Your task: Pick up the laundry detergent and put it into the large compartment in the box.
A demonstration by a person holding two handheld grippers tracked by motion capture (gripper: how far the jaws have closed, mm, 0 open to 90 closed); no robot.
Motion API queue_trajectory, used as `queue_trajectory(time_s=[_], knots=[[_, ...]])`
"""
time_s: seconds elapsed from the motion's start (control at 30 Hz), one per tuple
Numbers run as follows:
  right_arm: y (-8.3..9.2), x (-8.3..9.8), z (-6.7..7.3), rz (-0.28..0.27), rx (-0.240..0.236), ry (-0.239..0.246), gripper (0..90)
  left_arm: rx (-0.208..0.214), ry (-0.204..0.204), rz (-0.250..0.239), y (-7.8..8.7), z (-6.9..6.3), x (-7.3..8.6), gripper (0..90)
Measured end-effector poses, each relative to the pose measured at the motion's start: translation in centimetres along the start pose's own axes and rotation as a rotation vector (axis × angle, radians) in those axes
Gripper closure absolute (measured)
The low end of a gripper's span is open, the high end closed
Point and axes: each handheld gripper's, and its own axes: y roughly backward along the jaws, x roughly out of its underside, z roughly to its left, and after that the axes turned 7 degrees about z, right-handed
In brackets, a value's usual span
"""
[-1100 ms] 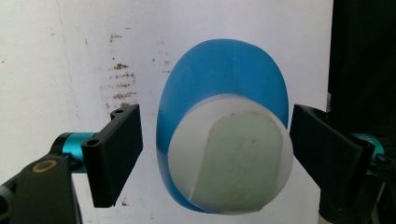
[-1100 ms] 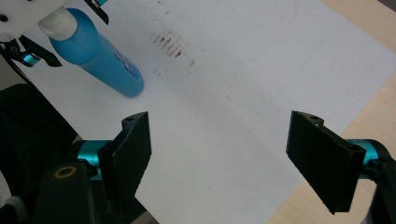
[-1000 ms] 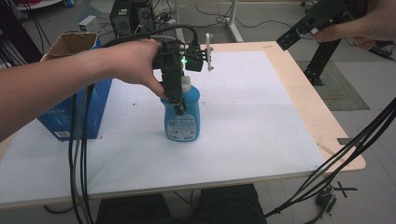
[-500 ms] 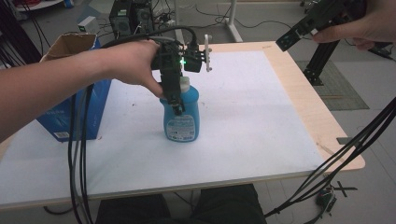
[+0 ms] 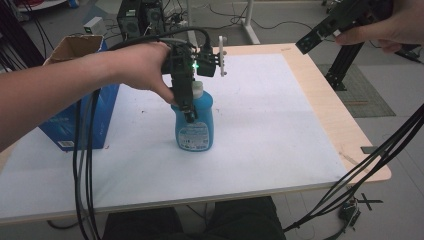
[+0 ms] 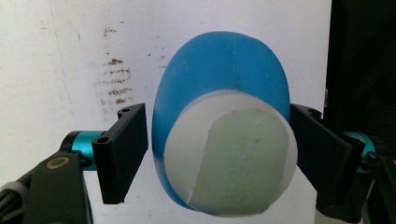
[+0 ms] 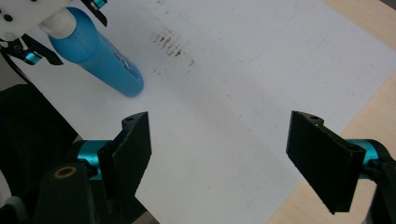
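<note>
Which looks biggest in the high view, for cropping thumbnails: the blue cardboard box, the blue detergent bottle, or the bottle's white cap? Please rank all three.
1. Blue cardboard box, largest, though an arm hides part of it.
2. Blue detergent bottle, clearly smaller.
3. White cap, smallest, partly hidden by the left tongs.

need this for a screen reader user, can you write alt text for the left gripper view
Looking straight down on a blue bottle with a white cap, standing on a white table between the left tool's two open black jaws. Neither jaw clearly touches it; faint brown smudges mark the table.
</note>
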Motion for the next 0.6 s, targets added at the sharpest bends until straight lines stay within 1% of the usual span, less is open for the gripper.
queue_trajectory(time_s=[0.53, 0.6], knots=[[-0.09, 0.02, 0.07, 0.002, -0.004, 0.0, 21.6, 0.004, 0.002, 0.011, -0.04, 0.08, 0.07, 26.5], [-0.1, 0.04, 0.06, 0.002, -0.004, 0.002, 21.6, 0.006, 0.007, 0.012, -0.05, 0.07, 0.09, 26.6]])
